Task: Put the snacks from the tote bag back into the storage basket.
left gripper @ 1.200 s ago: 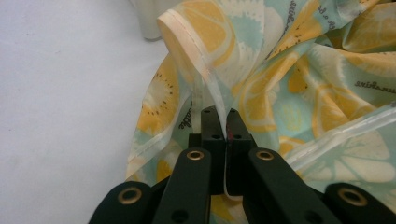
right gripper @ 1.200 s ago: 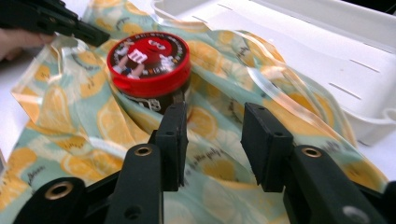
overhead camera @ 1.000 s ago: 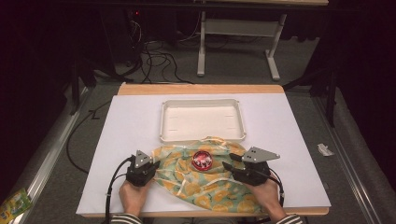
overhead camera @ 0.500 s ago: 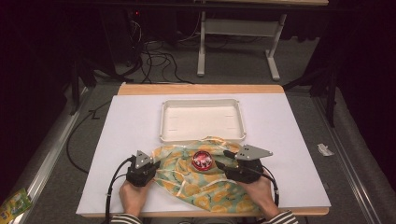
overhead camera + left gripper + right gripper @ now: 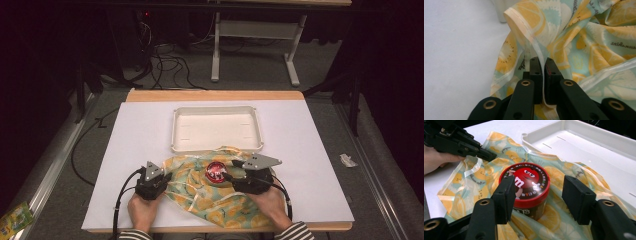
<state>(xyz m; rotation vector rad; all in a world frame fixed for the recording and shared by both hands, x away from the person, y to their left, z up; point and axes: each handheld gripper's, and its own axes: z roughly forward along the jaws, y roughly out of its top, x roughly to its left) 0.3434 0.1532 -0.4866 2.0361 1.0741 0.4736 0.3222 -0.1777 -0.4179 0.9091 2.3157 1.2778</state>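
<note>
Since 1 second ago, my right gripper has slid leftward across the cloth toward the tin, while my left gripper has stayed where it was. Nearest me, the left one's 2 black jaws are pressed together on a pale hemmed edge of the cloth, a thin, crumpled fabric printed with yellow citrus slices on mint green, which rises in a soft fold just past the jaw tips. My right gripper stands wide apart and holds nothing; its 2 blocky pads flank the tin, the left pad just beside the lid's rim, the right pad apart from it. That tin is round and squat, with a glossy red lid bearing a cartoon face, and sits on the middle of the cloth. Beyond it lies a shallow, rounded-corner white tray, smooth plastic, its near rim overlapped by the cloth, on the white table.
</note>
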